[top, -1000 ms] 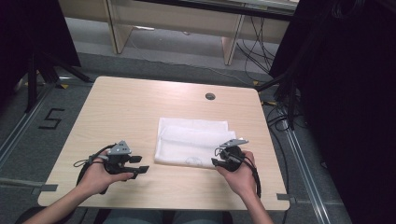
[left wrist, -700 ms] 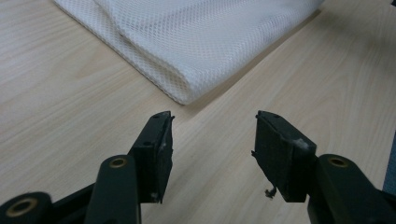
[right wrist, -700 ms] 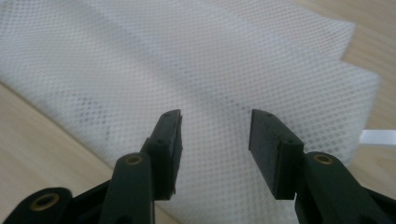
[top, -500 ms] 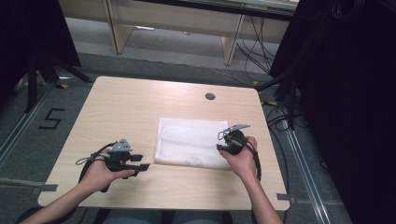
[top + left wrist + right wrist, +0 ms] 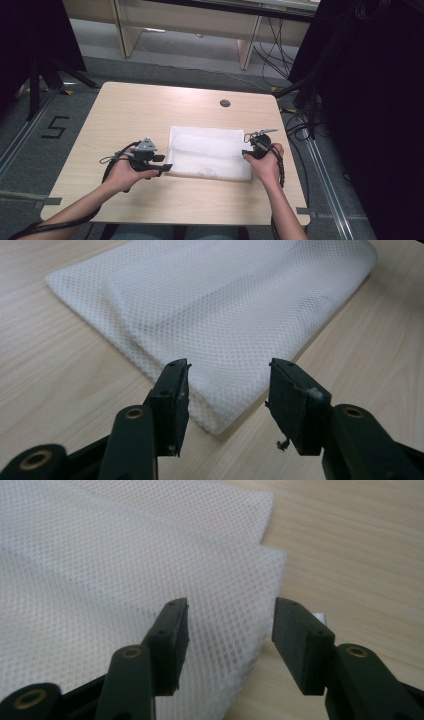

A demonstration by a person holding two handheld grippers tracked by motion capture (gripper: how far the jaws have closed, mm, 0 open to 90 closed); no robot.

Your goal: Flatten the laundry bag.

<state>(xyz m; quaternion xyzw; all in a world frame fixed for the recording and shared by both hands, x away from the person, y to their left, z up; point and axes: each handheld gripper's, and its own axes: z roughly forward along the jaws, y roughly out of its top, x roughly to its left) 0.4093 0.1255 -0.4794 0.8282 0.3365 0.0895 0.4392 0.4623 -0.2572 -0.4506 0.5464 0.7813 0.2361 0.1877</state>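
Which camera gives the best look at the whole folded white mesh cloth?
The high view: the folded white mesh cloth lies whole on the wooden table. The left gripper view shows its near corner close up; the right gripper view shows layered edges.

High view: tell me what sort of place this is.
Probably a lab or recording workspace, not a home. A plain wooden table with a cable port stands on grey flooring marked with a taped 5, cables trail beside dark stands, and only a folded white mesh cloth lies out.

mesh cloth (image 5: 100, 570): cut off left | folds' inside: hidden
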